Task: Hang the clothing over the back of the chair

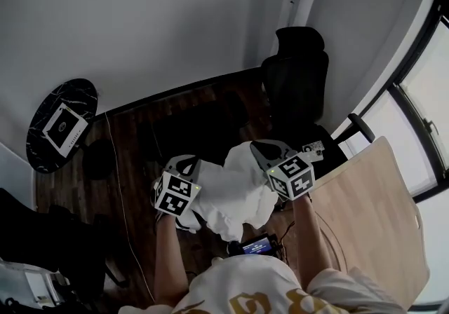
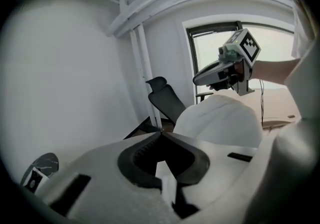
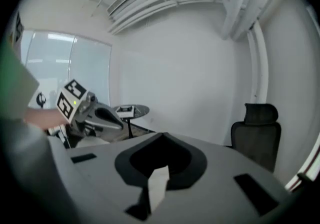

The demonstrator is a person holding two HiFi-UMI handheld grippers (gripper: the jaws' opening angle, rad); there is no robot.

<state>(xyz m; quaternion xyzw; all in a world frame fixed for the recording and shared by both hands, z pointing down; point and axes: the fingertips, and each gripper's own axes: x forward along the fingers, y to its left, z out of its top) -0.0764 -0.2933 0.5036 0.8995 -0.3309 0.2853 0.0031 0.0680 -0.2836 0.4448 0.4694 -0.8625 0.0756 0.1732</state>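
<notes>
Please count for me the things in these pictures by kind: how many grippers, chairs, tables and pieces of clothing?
Grippers: 2 (left gripper, right gripper)
Chairs: 1 (black chair)
Tables: 2 (round black table, wooden table)
Clothing: 1 (white clothing)
Total: 6

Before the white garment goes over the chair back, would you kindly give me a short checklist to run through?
1. Grip of the left hand-held gripper on the garment: ok, jaws together with white cloth pinched between them.
2. Grip of the right hand-held gripper on it: ok, likewise.
3. Cloth spread flat: not ok, it hangs bunched between the two.
4. Back of the chair bare: ok, nothing is draped there.
5. Cloth raised above the chair back: cannot tell.
</notes>
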